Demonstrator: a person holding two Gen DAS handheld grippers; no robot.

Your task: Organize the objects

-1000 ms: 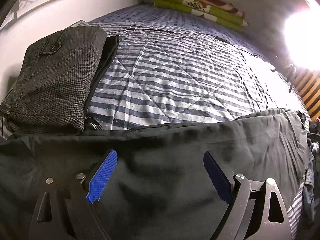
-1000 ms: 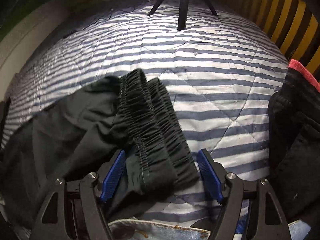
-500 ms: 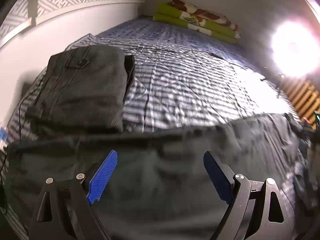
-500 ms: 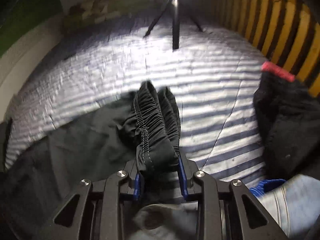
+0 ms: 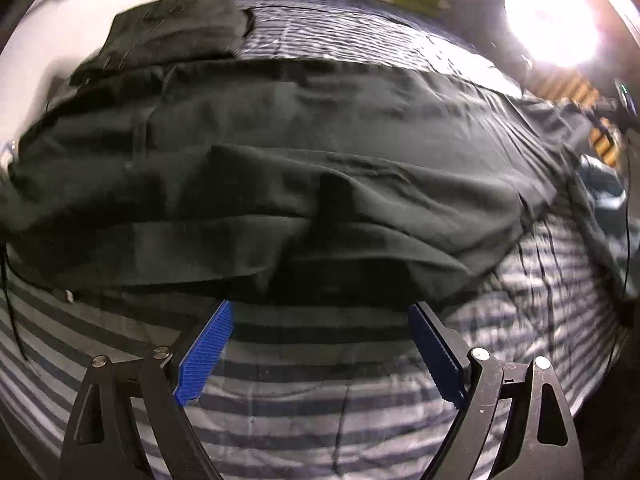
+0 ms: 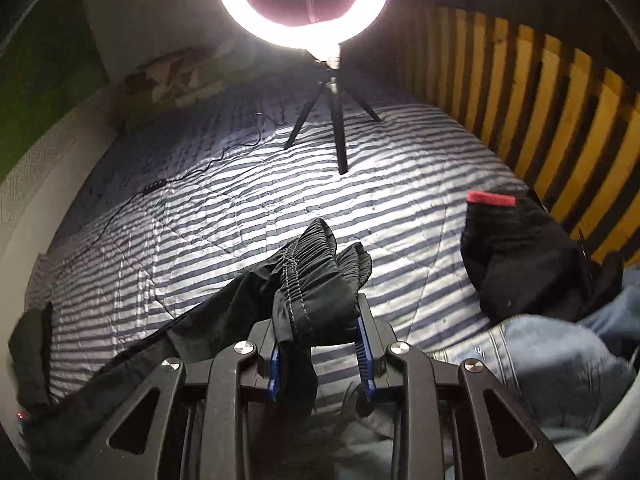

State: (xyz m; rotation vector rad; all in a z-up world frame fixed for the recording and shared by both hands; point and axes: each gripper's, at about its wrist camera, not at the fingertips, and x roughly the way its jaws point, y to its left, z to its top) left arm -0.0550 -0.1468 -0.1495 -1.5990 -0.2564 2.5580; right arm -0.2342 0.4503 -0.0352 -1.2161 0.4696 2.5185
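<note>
left gripper (image 5: 320, 354): black frame | blue ribbed fingers (image 5: 204, 354) | silver screws; right gripper (image 6: 319, 354): same

Your striped bed (image 6: 256, 208) carries black trousers (image 5: 280, 152), a folded grey garment (image 5: 176, 36), jeans (image 6: 560, 360), and a ring-light tripod (image 6: 336, 120).

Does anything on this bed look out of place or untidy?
Yes: beside the black pants held by the right hand-held gripper, a black garment and jeans lie crumpled at the striped quilt's right edge.
</note>
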